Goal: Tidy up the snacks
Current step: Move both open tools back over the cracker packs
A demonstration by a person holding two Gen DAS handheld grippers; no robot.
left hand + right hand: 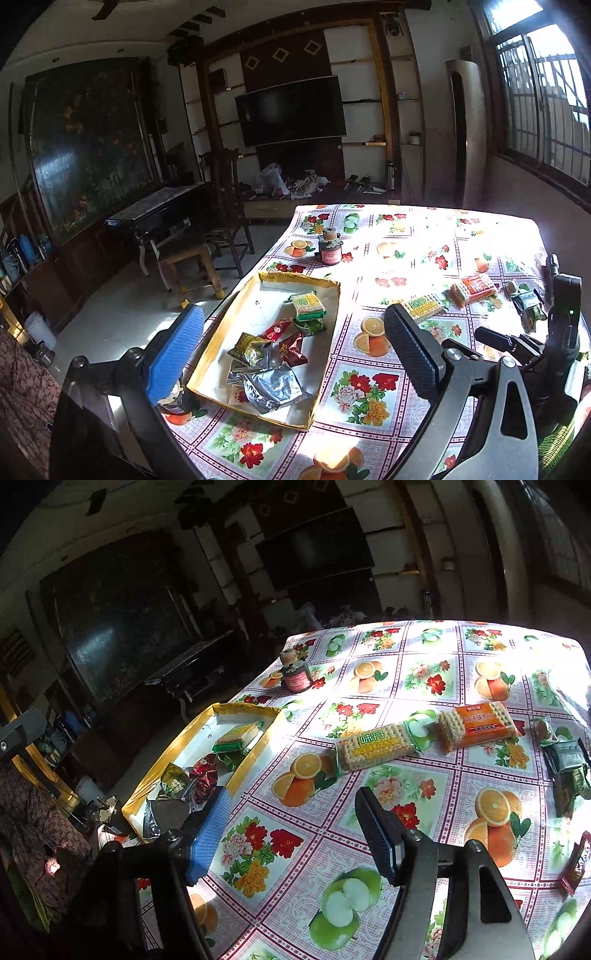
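A yellow-rimmed tray (221, 354) lies at the table's left side. It holds a green cracker pack (308, 304), red candies (291, 349), a gold-green pouch (249, 349) and silver foil packets (269, 387). My left gripper (293, 314) hangs open above the tray with nothing between its fingers. My right gripper (291, 801) is open and empty over the tablecloth, right of the tray (255, 764). Beyond it lie a yellow cracker pack (376, 747) and an orange cracker pack (476, 731). Green and silver packets (565, 771) and a red packet (574, 867) lie further right.
A small red-labelled jar (295, 675) stands on the floral tablecloth (406, 686) beyond the tray. The table's left edge runs beside the tray, with a wooden stool (188, 258) and a dark chair (229, 206) on the floor past it. A TV (291, 110) hangs on the far wall.
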